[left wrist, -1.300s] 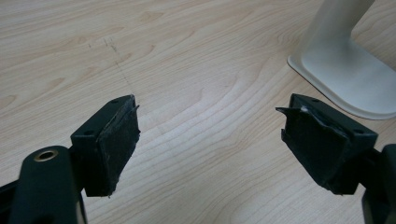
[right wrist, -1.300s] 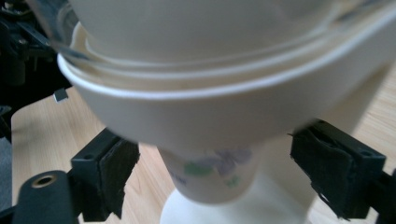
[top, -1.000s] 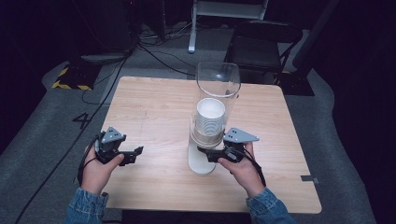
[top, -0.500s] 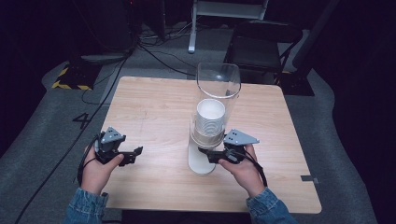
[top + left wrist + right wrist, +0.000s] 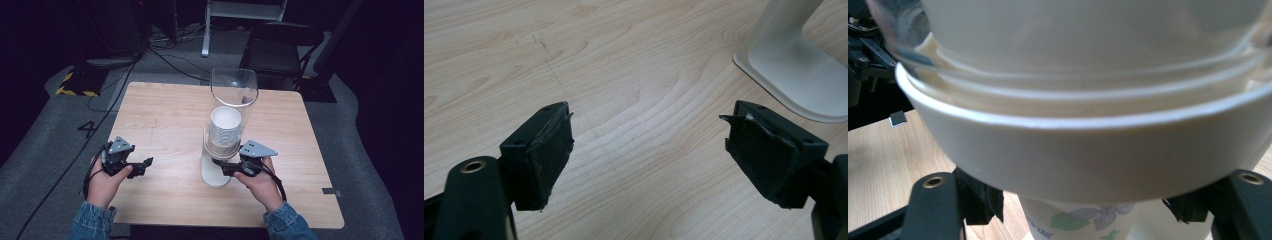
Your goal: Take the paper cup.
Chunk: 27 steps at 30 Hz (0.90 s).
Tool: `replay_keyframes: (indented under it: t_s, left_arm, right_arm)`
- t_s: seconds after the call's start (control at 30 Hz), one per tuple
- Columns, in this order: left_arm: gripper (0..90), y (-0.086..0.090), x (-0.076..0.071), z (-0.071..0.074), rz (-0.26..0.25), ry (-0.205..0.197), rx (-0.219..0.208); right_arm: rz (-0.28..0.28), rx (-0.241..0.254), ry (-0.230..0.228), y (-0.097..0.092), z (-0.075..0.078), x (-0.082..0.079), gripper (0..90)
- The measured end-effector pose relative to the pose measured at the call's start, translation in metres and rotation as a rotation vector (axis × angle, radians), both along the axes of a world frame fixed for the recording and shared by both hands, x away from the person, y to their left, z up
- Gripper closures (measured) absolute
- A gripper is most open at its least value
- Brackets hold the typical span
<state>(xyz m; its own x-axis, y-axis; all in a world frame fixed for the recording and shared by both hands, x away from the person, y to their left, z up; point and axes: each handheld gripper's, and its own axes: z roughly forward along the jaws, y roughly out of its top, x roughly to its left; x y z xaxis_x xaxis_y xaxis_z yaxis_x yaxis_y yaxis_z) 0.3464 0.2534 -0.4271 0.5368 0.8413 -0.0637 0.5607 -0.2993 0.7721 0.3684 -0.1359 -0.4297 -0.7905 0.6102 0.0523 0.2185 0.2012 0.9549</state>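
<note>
Two things differ from a second ago, both at the right gripper (image 5: 226, 168): its jaws have just been closing, and they now sit against the paper cup (image 5: 1083, 222) that pokes out under the cup dispenser (image 5: 231, 125), near the middle of the wooden table (image 5: 165, 110); the hand itself has not shifted. My reading is that the grasp on the bottom cup is made or nearly made, so the pull downward out of the stack comes next; how firmly the pads bite I cannot tell, since the dispenser's cream collar (image 5: 1088, 150) covers the contact.

That cup stands upright, long axis vertical, mouth up inside the stack, its flower-printed base pointing down toward the dispenser's white foot (image 5: 794, 75); the clear tube above it leans slightly to the far side.

Off to the left, the left gripper (image 5: 145, 164) hovers low over bare wood, jaws wide apart, holding nothing.
</note>
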Motion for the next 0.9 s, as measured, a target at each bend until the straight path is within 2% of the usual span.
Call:
replay_keyframes:
  t_s: [0.5, 0.7, 0.9]
  left_arm:
    - [18.7, -0.0012, 0.0001, -0.0015, -0.003, 0.006, 0.000]
    - [18.7, -0.0016, 0.0005, -0.0023, -0.005, 0.010, 0.006]
    - [18.7, -0.0022, 0.0008, -0.0031, -0.007, 0.012, 0.005]
  right_arm:
    - [0.003, -0.007, 0.009, -0.0004, -0.0021, -0.0005, 30.6]
    - [0.000, -0.012, 0.035, -0.0008, -0.0041, -0.0001, 31.1]
    - [0.001, -0.018, 0.033, -0.0009, -0.0047, -0.0003, 31.4]
